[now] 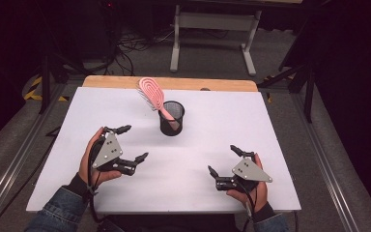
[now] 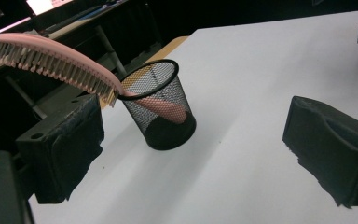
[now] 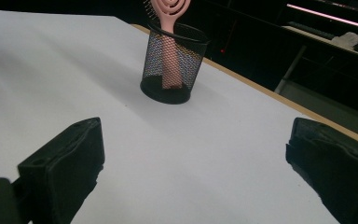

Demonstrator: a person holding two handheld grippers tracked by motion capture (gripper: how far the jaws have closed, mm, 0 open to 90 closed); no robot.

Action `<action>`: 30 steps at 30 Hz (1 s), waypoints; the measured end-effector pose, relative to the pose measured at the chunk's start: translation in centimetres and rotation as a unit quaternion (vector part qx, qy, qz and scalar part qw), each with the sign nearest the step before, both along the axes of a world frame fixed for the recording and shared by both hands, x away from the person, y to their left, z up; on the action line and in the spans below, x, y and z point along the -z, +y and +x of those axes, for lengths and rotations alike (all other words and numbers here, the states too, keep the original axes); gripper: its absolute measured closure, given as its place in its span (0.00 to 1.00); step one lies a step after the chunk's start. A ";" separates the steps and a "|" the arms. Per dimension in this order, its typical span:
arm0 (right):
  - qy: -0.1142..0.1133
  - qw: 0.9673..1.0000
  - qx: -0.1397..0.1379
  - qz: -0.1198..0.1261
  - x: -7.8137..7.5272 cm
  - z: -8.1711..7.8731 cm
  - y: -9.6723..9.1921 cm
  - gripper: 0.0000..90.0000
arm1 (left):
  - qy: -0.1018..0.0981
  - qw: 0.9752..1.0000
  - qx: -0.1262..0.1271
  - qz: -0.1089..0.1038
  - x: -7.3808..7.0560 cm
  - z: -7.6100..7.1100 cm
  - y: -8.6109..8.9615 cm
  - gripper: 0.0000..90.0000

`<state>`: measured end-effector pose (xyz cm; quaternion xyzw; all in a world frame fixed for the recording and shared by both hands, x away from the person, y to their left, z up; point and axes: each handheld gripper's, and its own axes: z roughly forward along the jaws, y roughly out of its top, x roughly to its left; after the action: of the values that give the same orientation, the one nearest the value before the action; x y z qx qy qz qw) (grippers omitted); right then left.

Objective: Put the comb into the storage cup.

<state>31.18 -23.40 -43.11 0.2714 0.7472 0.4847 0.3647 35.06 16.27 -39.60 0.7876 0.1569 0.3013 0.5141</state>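
well apart from both gaping claws, left claw and right claw, stands the brush cup.

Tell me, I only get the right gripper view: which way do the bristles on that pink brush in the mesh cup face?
Observer: The left gripper view shows the pink brush side-on, bristles pointing down toward the table.
Operator: Is the other gripper near the cup?
Observer: In the high view the left gripper sits short of the mesh cup, to the left of it, jaws wide apart, touching nothing.
Operator: And mine?
Observer: The high view shows the right gripper open too, resting low on the table, farther from the cup.
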 end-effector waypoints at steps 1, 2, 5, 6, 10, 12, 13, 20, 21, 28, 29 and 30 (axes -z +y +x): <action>0.000 1.000 0.000 0.000 0.0 0.0 0.0 0.05 | -0.001 1.000 -0.001 0.003 0.1 0.0 0.0 0.07; 0.000 1.000 0.000 -0.001 0.0 0.0 0.0 0.05 | 0.000 1.000 -0.001 0.004 0.2 -0.1 0.0 0.07; -0.001 1.000 0.000 -0.001 0.0 0.0 0.0 0.05 | -0.002 1.000 -0.002 0.013 0.6 -0.3 0.1 0.07; -0.001 1.000 0.000 -0.001 0.0 0.0 0.0 0.05 | 0.000 1.000 -0.002 0.012 0.7 -0.4 0.2 0.07; -0.002 1.000 0.001 -0.004 0.0 0.0 0.0 0.05 | 0.004 1.000 -0.005 0.011 1.2 -0.5 0.5 0.07; -0.002 1.000 0.001 -0.006 0.0 0.0 0.0 0.05 | 0.007 1.000 -0.006 0.010 1.4 -0.6 0.7 0.07; -0.001 1.000 0.001 -0.006 0.0 0.0 0.1 0.05 | 0.008 1.000 -0.007 0.011 1.5 -0.6 0.8 0.07; -0.002 1.000 0.000 -0.009 0.1 -0.1 0.1 0.05 | 0.016 1.000 -0.014 0.008 2.3 -0.8 1.5 0.07; -0.002 1.000 -0.001 -0.009 0.1 -0.1 0.1 0.05 | 0.018 1.000 -0.014 0.009 2.4 -0.8 1.6 0.07; -0.004 1.000 0.000 -0.016 0.0 -0.2 0.2 0.05 | 0.025 0.999 -0.023 0.016 3.5 -1.1 2.2 0.07; -0.004 1.000 0.000 -0.018 0.0 -0.2 0.2 0.05 | 0.026 0.999 -0.025 0.016 3.6 -1.1 2.3 0.07; -0.004 1.000 0.000 -0.020 0.0 -0.2 0.2 0.05 | 0.026 0.999 -0.026 0.018 3.7 -1.1 2.4 0.07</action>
<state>30.96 -23.18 -43.16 0.2621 0.7551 0.4710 0.3730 33.95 18.63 -43.25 0.7998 0.1850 0.2971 0.4877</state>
